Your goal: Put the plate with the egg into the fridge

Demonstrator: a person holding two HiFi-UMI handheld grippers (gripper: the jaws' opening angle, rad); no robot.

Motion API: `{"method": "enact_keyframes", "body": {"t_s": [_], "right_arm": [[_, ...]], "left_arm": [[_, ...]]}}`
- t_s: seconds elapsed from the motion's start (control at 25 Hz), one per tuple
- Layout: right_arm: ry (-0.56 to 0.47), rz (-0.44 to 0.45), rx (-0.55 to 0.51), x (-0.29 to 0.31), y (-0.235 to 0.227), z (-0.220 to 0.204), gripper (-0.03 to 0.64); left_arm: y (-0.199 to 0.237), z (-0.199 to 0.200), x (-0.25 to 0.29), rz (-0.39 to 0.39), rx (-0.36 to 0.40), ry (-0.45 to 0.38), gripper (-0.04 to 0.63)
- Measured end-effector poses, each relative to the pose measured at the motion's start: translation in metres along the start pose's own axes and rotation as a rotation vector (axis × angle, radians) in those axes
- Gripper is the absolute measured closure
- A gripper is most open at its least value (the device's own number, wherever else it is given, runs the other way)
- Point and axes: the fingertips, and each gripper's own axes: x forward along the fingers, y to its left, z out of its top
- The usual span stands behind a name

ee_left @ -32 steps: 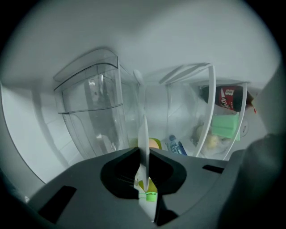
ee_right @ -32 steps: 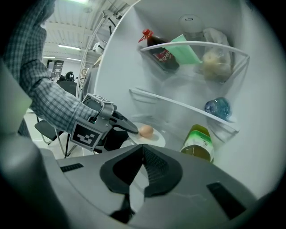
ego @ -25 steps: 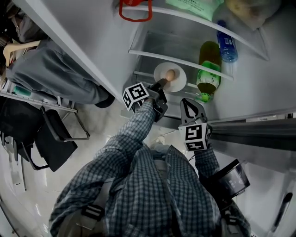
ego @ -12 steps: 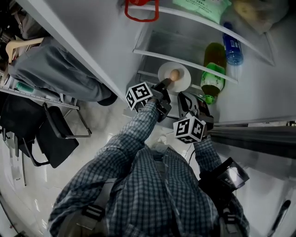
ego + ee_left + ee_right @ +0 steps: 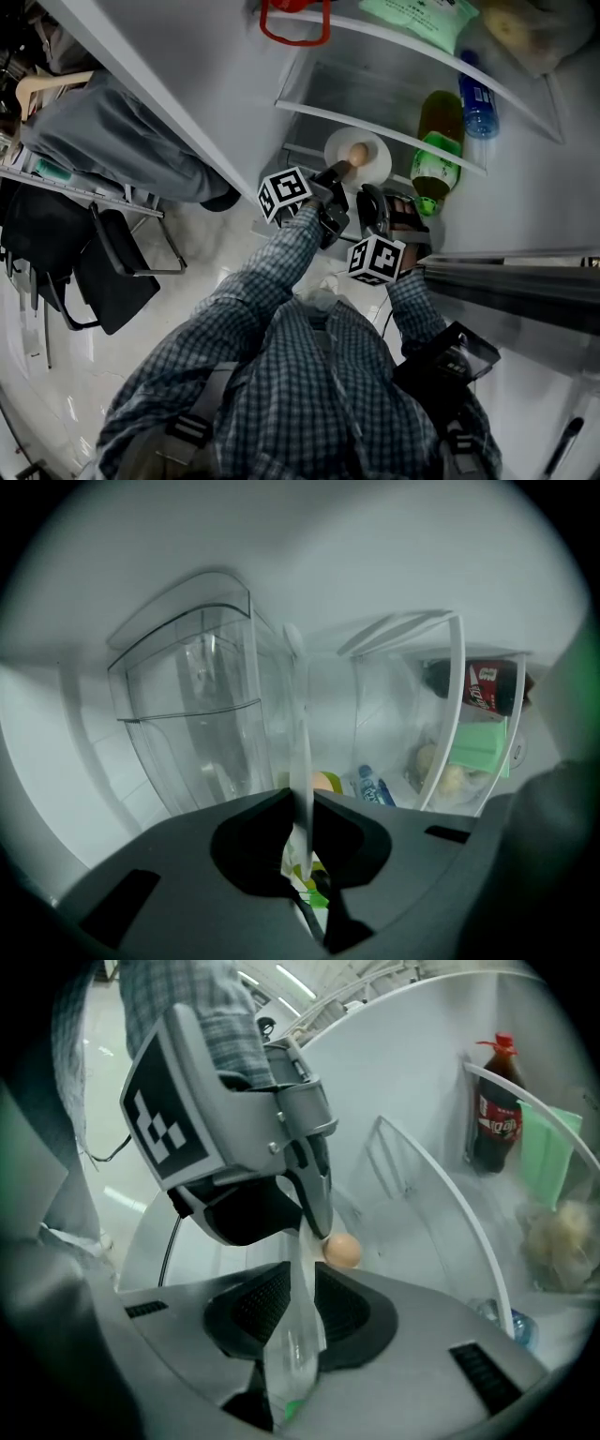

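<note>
The plate (image 5: pixel 373 142) carries the egg (image 5: pixel 357 153), just inside the fridge (image 5: pixel 516 187) beside a green bottle (image 5: pixel 433 141) and a blue bottle (image 5: pixel 476 98). The left gripper (image 5: pixel 334 172) pinches the plate's near rim, jaws narrow. The right gripper (image 5: pixel 382 199) seems clamped on the rim too.

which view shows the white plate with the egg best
The head view. There the white round plate shows its full round face from above, with the brown egg lying on it. The left gripper view and the right gripper view each catch the plate only edge-on, as a thin sliver between the jaws.
</note>
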Motion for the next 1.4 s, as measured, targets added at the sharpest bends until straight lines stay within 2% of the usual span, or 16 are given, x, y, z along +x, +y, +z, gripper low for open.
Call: {"method": "enact_keyframes", "body": {"t_s": [0.12,0.28,0.64,0.92,1.08,1.24,1.4], "right_arm": [[0.003,-0.018,-0.042,0.005,0.002,0.000,0.553],[-0.003,-0.068,-0.046,0.008,-0.006,0.002,0.554],[0.047,-0.071,-0.182,0.011,-0.003,0.000,0.594],[0.069,-0.072,-0.173,0.012,-0.005,0.000,0.597],[0.075,-0.064,-0.171,0.013,-0.004,0.001,0.597],[0.082,-0.057,-0.160,0.013,-0.007,0.003,0.597],[0.091,-0.060,-0.153,0.014,-0.010,0.002,0.598]], "left_arm": [[0.001,0.001,0.001,-0.001,-0.002,-0.003,0.563],[0.001,0.001,0.001,-0.003,-0.023,-0.004,0.563],[0.001,0.000,-0.001,0.011,-0.019,0.005,0.563],[-0.002,0.000,-0.001,-0.003,-0.008,0.006,0.563],[-0.003,-0.001,-0.002,0.001,0.028,0.011,0.557],[-0.009,-0.002,-0.001,-0.017,0.038,0.021,0.488],[-0.012,-0.009,-0.005,-0.041,0.034,0.048,0.480]]}}
